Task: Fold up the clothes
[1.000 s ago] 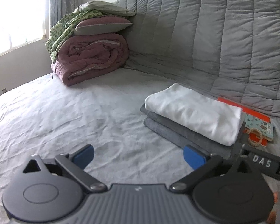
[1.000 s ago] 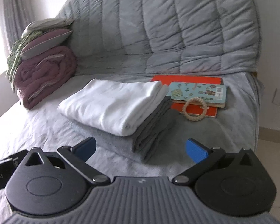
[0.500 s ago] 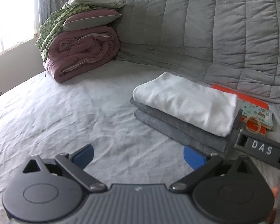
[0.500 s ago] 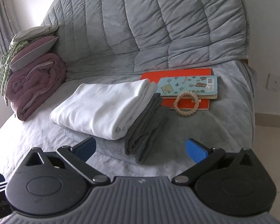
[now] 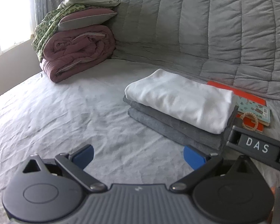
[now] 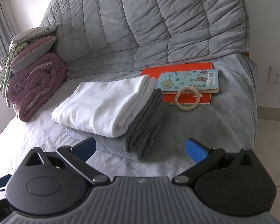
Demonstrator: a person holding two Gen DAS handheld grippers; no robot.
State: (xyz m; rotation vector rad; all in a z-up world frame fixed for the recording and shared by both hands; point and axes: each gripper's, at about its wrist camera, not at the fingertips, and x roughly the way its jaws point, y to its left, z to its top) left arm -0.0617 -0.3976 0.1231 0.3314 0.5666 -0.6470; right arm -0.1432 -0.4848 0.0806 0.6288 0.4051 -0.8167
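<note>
A folded white garment [image 5: 179,100] lies on top of folded grey garments [image 5: 169,128] in a neat stack on the bed. The same stack shows in the right wrist view, white garment [image 6: 104,106] over grey ones [image 6: 147,128]. My left gripper [image 5: 138,155] is open and empty, held above the sheet just in front and left of the stack. My right gripper [image 6: 141,148] is open and empty, held just in front of the stack's near corner. Part of the right gripper's body [image 5: 257,147] shows in the left wrist view.
A rolled maroon quilt with pillows [image 5: 78,50] sits at the far left against the grey quilted backrest [image 5: 196,28]. Books [image 6: 188,80] and a braided ring [image 6: 187,98] lie right of the stack. The bed edge [image 6: 252,112] and floor are at right.
Both grippers have drawn back and risen a little from the stack, so it looks smaller and farther. Both stayed open. The stack has not moved.
</note>
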